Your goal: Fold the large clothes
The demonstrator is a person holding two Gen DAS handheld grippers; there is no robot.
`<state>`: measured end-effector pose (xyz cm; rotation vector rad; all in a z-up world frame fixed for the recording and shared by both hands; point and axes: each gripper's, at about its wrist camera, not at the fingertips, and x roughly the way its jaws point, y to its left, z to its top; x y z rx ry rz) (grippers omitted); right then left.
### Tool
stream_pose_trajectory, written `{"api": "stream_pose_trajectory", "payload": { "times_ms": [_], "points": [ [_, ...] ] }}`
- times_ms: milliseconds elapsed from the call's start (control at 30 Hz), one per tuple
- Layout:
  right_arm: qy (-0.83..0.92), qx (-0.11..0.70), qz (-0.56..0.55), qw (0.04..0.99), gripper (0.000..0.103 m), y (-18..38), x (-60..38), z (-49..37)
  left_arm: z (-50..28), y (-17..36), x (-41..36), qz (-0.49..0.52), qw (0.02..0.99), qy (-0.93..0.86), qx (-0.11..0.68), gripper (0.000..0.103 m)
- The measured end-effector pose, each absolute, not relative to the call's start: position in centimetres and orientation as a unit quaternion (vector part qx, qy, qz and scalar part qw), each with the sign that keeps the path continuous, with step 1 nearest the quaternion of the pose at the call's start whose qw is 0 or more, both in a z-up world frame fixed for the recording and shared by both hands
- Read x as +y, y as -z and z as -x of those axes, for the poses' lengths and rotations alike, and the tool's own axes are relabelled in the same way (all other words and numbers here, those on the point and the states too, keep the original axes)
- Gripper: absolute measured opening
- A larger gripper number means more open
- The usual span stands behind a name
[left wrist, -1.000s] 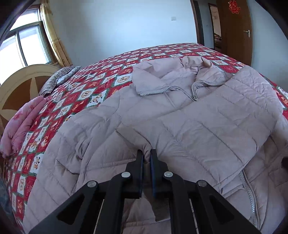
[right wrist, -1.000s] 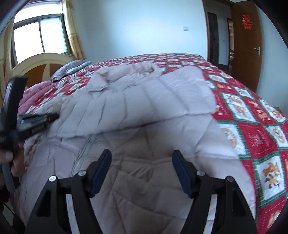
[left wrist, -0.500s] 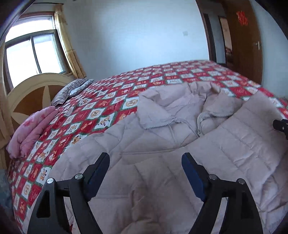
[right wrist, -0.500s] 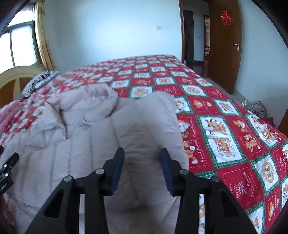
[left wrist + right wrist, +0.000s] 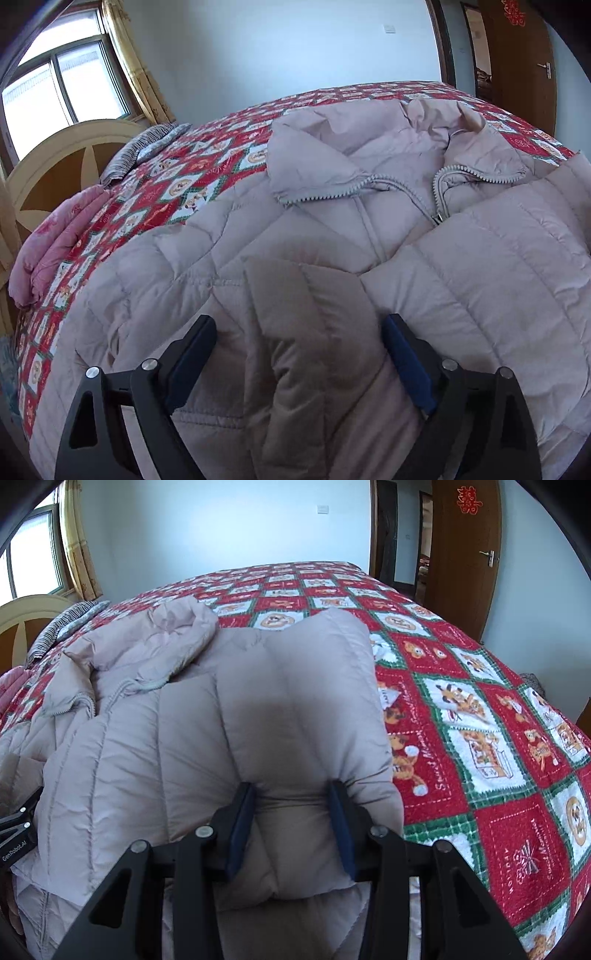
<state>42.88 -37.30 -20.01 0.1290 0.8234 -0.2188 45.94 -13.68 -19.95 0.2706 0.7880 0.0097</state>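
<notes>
One bed (image 5: 480, 716) with a red-and-green patchwork quilt carries everything. On it lies one pale pink quilted puffer jacket (image 5: 369, 236), zip partly undone, one sleeve folded across the front. One pink folded blanket (image 5: 55, 243) and one striped grey pillow (image 5: 144, 151) sit near the headboard. Your left gripper (image 5: 299, 339) is released, jaws wide above the jacket. Your right gripper (image 5: 291, 805) pinches a thick jacket fold; the fabric under it is hidden.
</notes>
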Motion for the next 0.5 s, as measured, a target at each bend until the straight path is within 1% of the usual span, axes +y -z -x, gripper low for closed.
{"api": "stream_pose_trajectory", "payload": {
  "times_ms": [100, 167, 200, 233, 267, 300, 433, 467, 500],
  "points": [
    [0.116, 0.41, -0.034, 0.904, 0.045, 19.8, -36.5, -43.2, -46.1, 20.1, -13.6, -0.129, 0.913, -0.005, 0.386, 0.095],
    [0.139, 0.41, -0.013, 0.901, 0.045, 18.2, -35.6, -42.6, -46.2, 20.2, -13.5, -0.126, 0.913, -0.004, 0.388, 0.095],
    [0.144, 0.396, -0.014, 0.907, 0.048, 17.1, -35.1, -41.9, -46.2, 20.2, -13.4, -0.121, 0.913, -0.002, 0.389, 0.095],
    [0.142, 0.383, -0.015, 0.913, 0.053, 16.4, -34.5, -41.5, -46.2, 20.2, -13.4, -0.12, 0.913, -0.002, 0.389, 0.095],
    [0.136, 0.366, -0.012, 0.92, 0.067, 15.3, -33.4, -40.9, -46.3, 20.2, -13.4, -0.118, 0.913, -0.002, 0.39, 0.095],
    [0.123, 0.359, -0.008, 0.925, 0.074, 14.7, -32.3, -40.7, -46.3, 20.2, -13.4, -0.118, 0.913, -0.002, 0.39, 0.096],
    [0.065, 0.377, -0.016, 0.924, 0.072, 15.5, -29.0, -41.8, -46.3, 20.2, -13.3, -0.113, 0.913, 0.0, 0.391, 0.096],
    [0.064, 0.382, -0.017, 0.922, 0.066, 16.1, -28.6, -42.1, -46.4, 20.2, -13.3, -0.11, 0.913, 0.002, 0.392, 0.096],
    [0.061, 0.392, -0.02, 0.918, 0.063, 17.3, -28.3, -42.5, -46.4, 20.2, -13.2, -0.108, 0.913, 0.003, 0.393, 0.096]
  ]
}}
